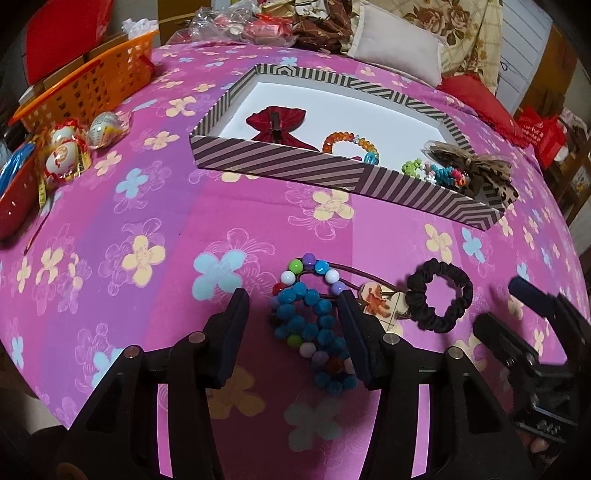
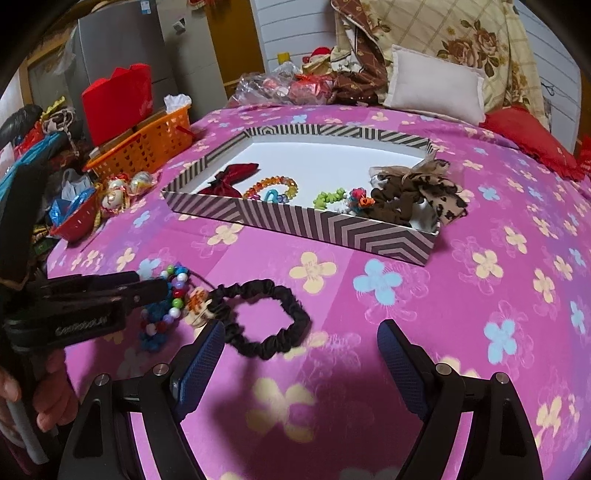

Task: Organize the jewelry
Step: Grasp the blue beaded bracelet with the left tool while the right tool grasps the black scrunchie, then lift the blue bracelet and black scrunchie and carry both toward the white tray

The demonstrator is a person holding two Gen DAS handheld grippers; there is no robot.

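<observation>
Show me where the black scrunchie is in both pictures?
Left wrist view: black scrunchie lies low on the right, beyond the open left gripper.
Right wrist view: it lies lower left of centre, beside the right gripper's left finger.
Shared landmark: striped box behind it.

A bed spread with a pink floral sheet (image 2: 424,295) fills the space ahead of both grippers. Beyond it, far ahead, a small white pillow (image 2: 436,85) leans on a rose-patterned quilt (image 2: 480,40), with white panelled wall (image 2: 295,26) behind. Ahead and to the left stands an orange plastic basket (image 2: 144,147) at the bed's edge, a red bag (image 2: 116,101) behind it, and a grey cabinet (image 2: 122,40) farther back. To the far right lies a red cushion (image 2: 532,144). The light is dim and indoor.
</observation>
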